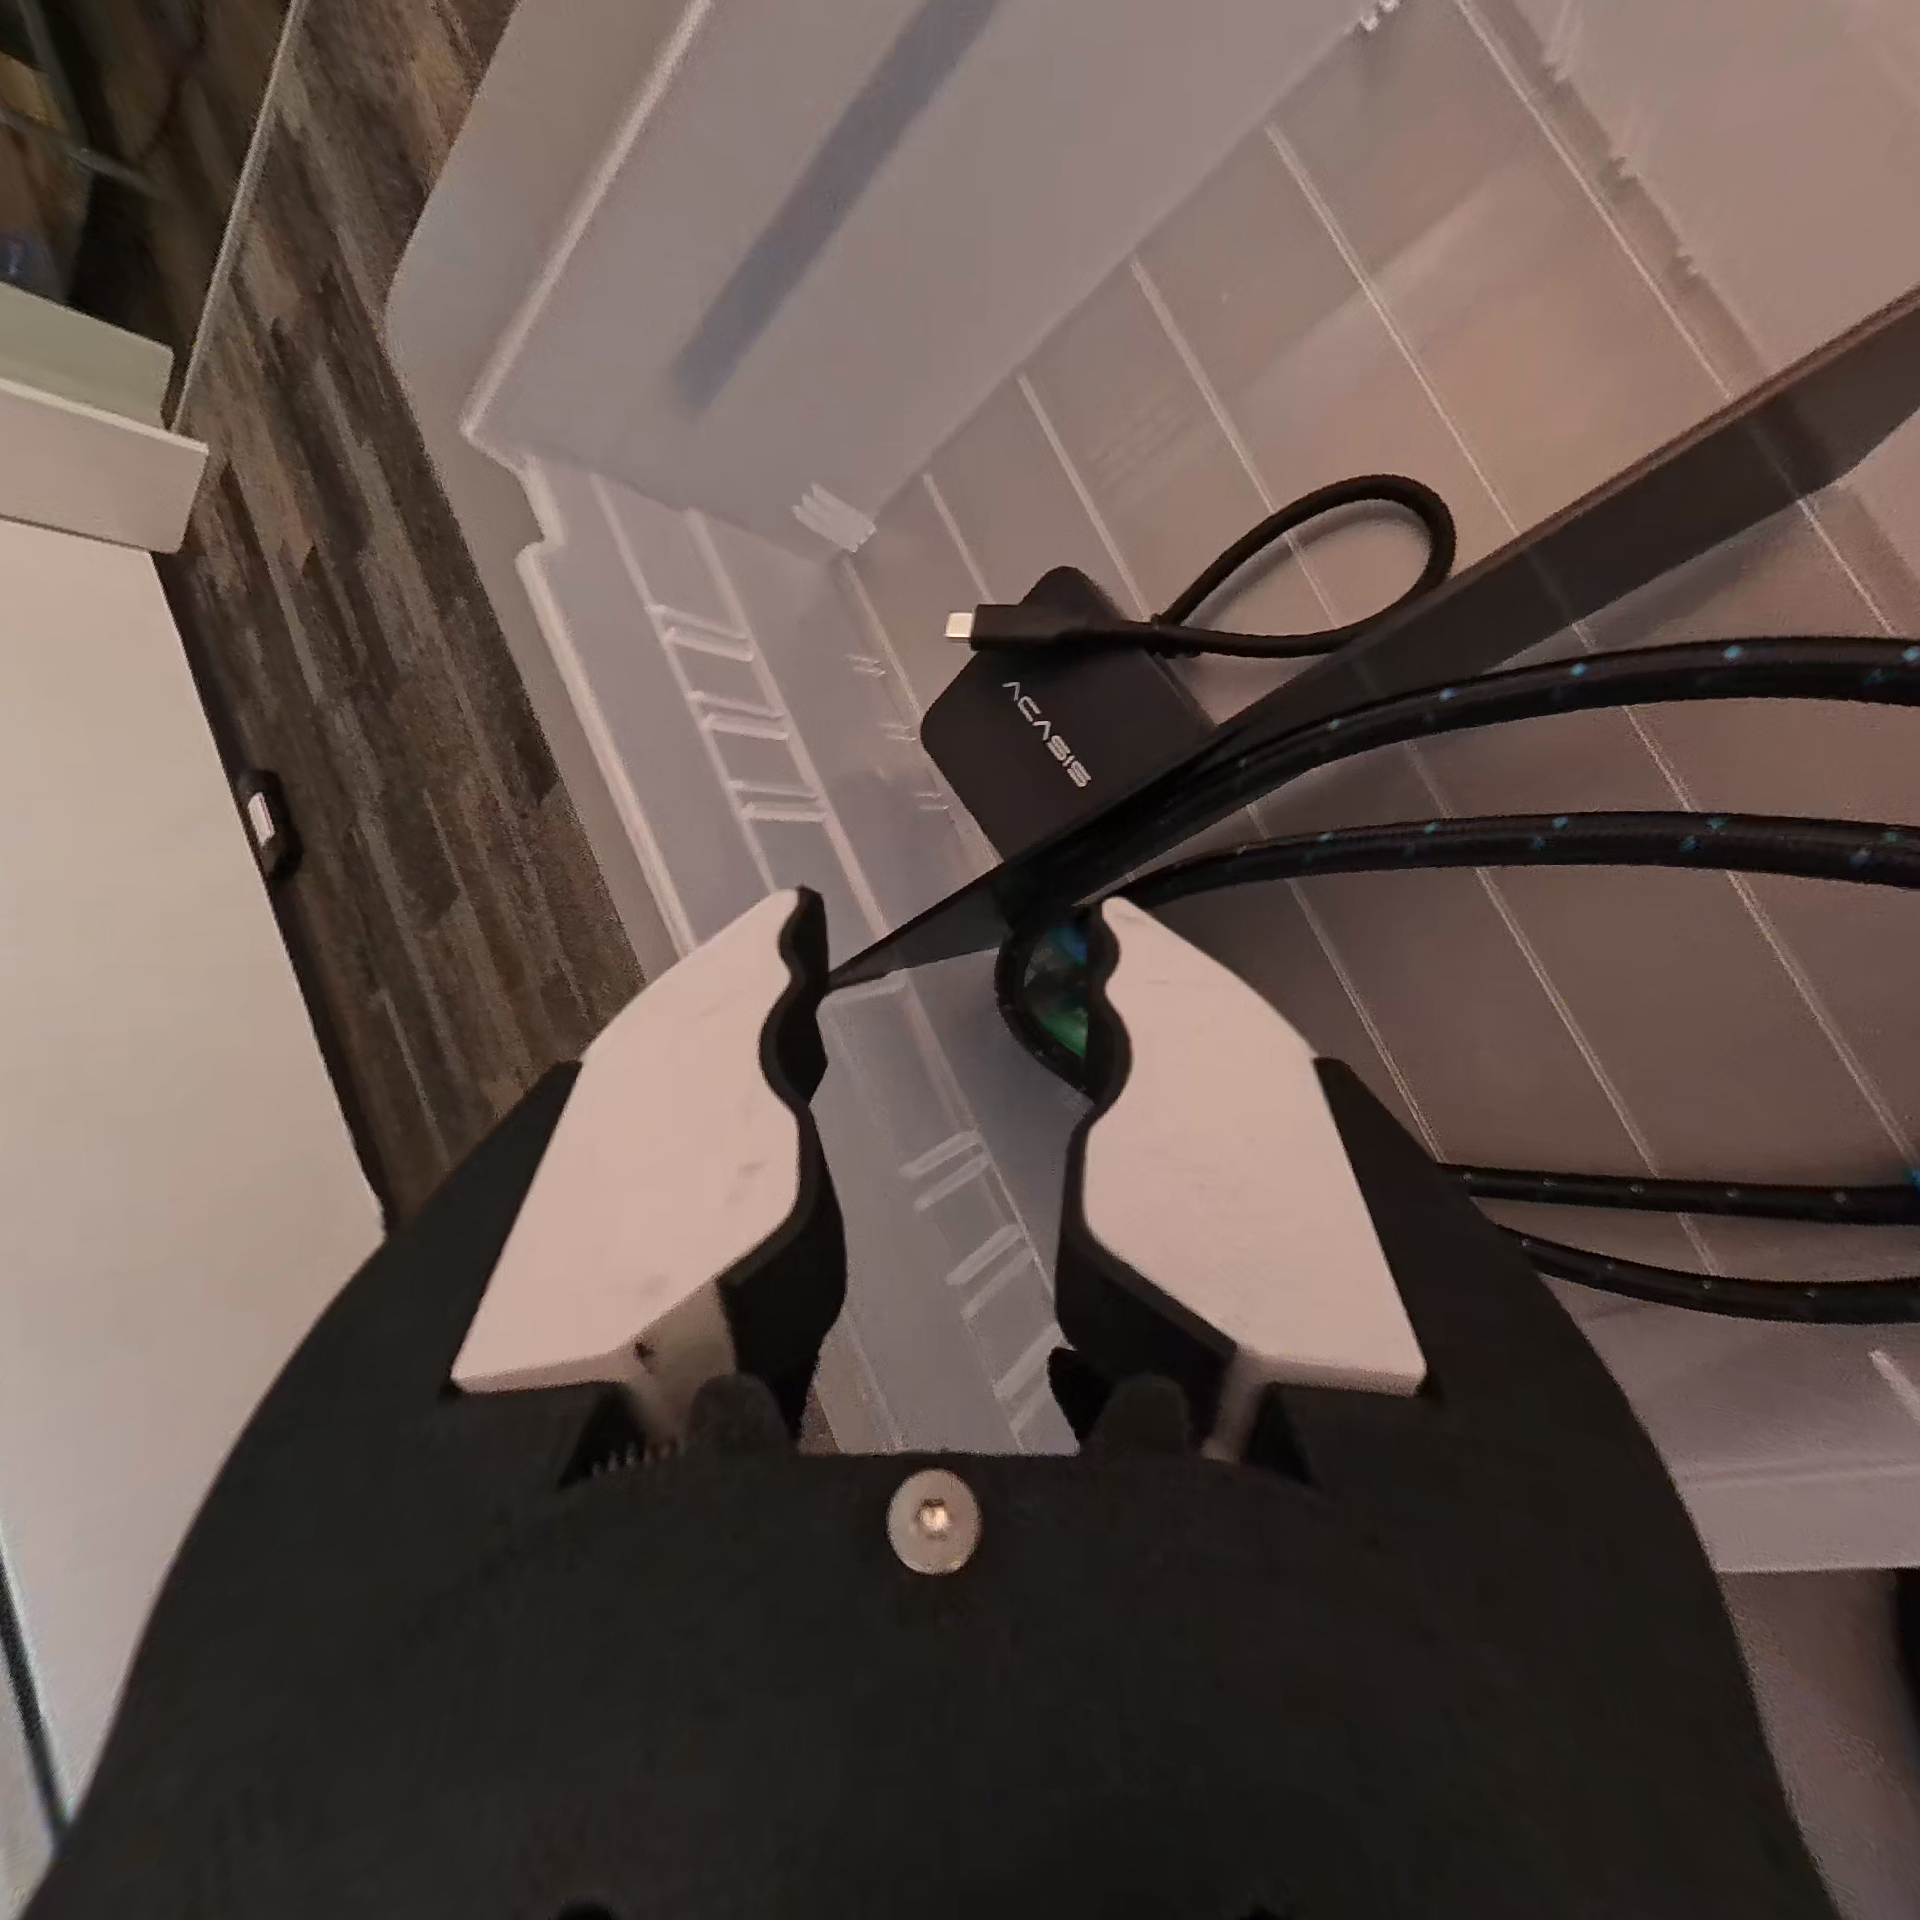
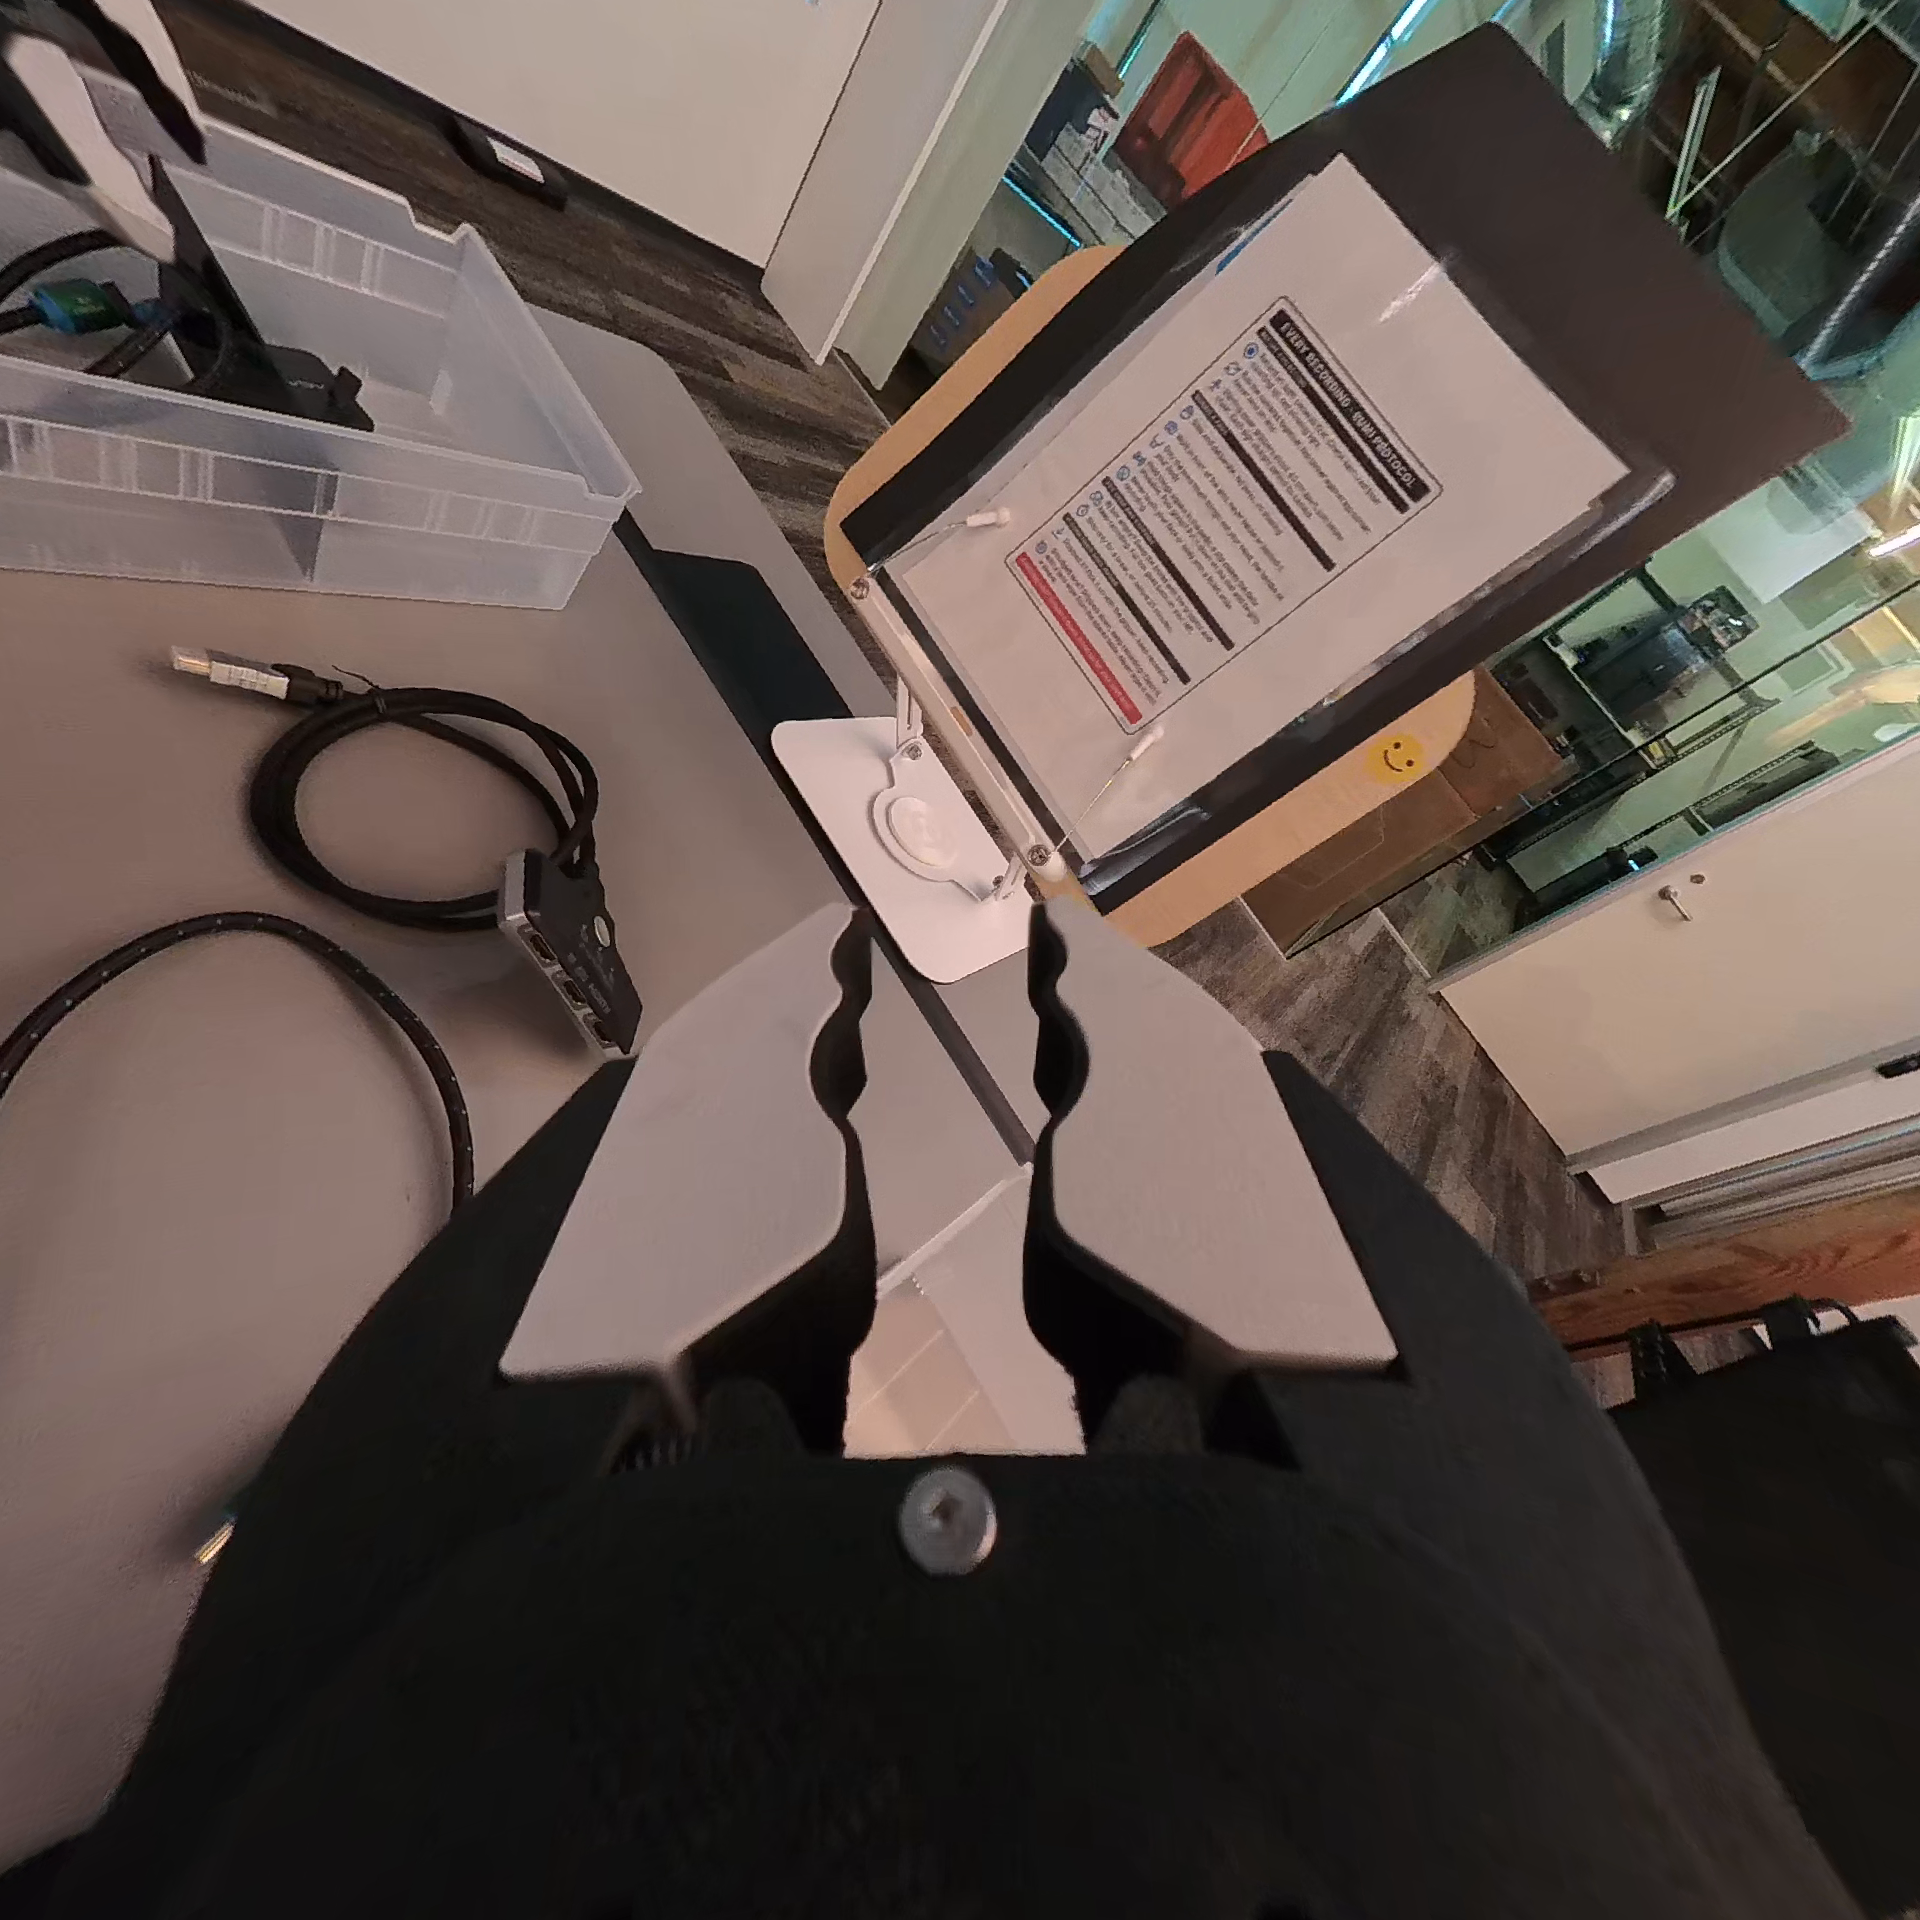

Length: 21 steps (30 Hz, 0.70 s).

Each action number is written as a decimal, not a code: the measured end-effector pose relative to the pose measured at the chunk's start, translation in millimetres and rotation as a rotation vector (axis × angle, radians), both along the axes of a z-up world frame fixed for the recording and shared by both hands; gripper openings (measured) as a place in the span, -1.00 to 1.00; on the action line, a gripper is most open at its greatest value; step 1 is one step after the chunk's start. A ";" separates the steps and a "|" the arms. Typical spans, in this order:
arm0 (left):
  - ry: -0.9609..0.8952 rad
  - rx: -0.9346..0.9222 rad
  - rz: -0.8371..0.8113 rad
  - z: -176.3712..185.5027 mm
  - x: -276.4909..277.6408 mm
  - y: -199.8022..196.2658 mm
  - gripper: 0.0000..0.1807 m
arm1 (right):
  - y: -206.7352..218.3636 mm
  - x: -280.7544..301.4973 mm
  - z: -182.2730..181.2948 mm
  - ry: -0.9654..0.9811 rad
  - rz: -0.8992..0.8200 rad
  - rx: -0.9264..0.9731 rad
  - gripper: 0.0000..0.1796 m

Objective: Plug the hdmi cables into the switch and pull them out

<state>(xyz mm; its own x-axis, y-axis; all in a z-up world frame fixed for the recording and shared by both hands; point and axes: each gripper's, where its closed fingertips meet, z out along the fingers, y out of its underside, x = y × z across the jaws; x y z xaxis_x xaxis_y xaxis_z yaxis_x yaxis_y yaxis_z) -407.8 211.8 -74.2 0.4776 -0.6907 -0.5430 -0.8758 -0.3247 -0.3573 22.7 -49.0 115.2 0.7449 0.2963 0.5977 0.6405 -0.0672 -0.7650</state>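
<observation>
The HDMI switch (image 2: 577, 966), a small grey and black box with several ports, lies on the grey table with its own black cable coiled beside it (image 2: 416, 800). My right gripper (image 2: 945, 925) is open and empty, to the right of the switch over the table's edge. A braided black HDMI cable (image 2: 312, 956) loops on the table to the left. My left gripper (image 1: 956, 914) is open over a clear plastic bin (image 1: 727, 644). Several braided HDMI cables (image 1: 1558, 842) run right from it. A green-blue connector (image 1: 1055, 997) sits against its right finger's inner side.
In the bin lie a black box with a short cable (image 1: 1039, 727) and a dark flat panel (image 1: 1558, 520). The bin also shows in the right wrist view (image 2: 312, 540), at the table's back left. A sign on a white stand (image 2: 1247, 499) stands past the table's edge.
</observation>
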 end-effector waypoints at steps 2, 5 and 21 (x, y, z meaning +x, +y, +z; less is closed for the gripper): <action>0.043 0.013 -0.026 -5.4 3.4 3.2 -0.47 | 0.4 -1.9 -2.4 -0.013 0.006 -0.008 -0.67; 0.133 0.015 -0.036 -16.3 0.0 6.9 -0.48 | -0.2 -3.6 -3.6 -0.037 0.010 -0.010 -0.67; 0.133 0.124 -0.101 -2.5 1.6 11.4 -0.70 | -3.2 -8.2 -0.4 -0.044 0.030 0.005 -0.67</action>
